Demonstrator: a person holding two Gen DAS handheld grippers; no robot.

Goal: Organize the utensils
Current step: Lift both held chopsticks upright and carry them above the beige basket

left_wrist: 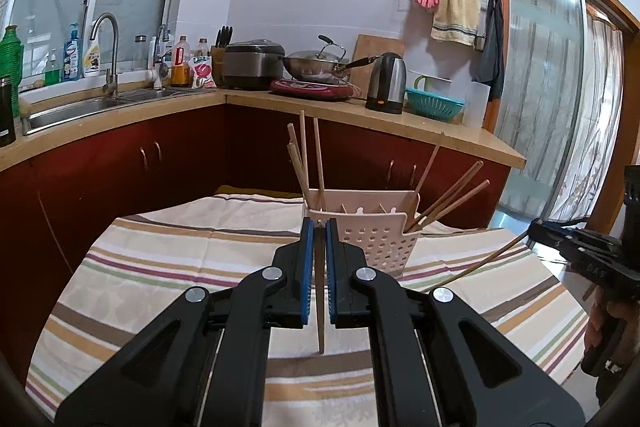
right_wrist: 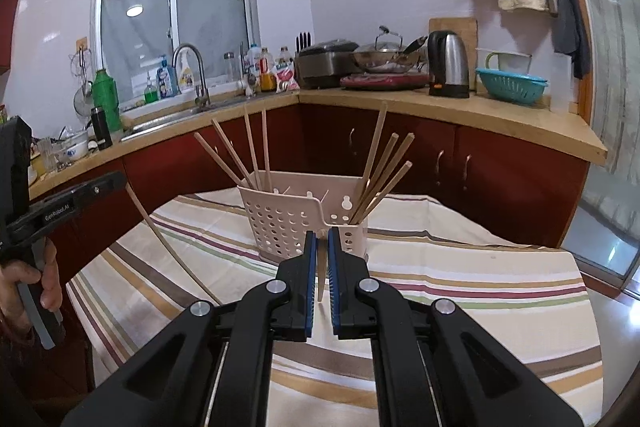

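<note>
Wooden chopsticks stand in both end compartments of the pale perforated holder (left_wrist: 372, 227), which sits near the far edge of the table (left_wrist: 168, 267) on a striped cloth (right_wrist: 460, 287). The left gripper (left_wrist: 319, 231) is clamped on a single chopstick (left_wrist: 321, 307) that hangs down between its blue pads, just in front of the holder. The right gripper (right_wrist: 322, 241) is likewise closed on another chopstick (right_wrist: 321, 279), close to the holder's near wall. Each gripper also shows at the edge of the other's view, its chopstick pointing down toward the cloth.
</note>
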